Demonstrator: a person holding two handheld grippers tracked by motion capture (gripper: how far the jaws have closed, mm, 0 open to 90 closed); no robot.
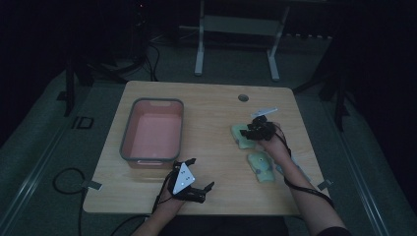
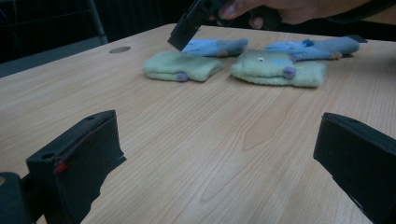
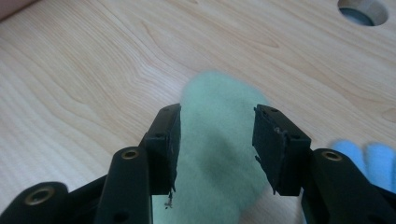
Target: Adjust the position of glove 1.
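Two pale green fuzzy mittens lie on the right half of the wooden table (image 1: pixel 206 105): a far one (image 1: pixel 240 135) (image 2: pixel 182 66) and a near one (image 1: pixel 260 166) (image 2: pixel 278 70) with a small eye and purple dots. My right gripper (image 1: pixel 249 132) (image 3: pixel 215 140) hangs over the far mittens, tilted down; its jaws stand apart on either side of the green fabric (image 3: pixel 219 154), without a clear squeeze. Light blue mittens (image 2: pixel 215 46) (image 3: pixel 369 158) lie just behind the green ones. My left gripper (image 1: pixel 202 172) (image 2: pixel 215 154) rests open near the front edge with bare wood between its jaws.
A pink bin with a grey rim (image 1: pixel 127 132) stands empty on the left half of the table. A round cable hole (image 1: pixel 243 97) (image 3: pixel 363 10) sits near the far edge. A desk frame (image 1: pixel 236 29) stands beyond the table on the dark floor.
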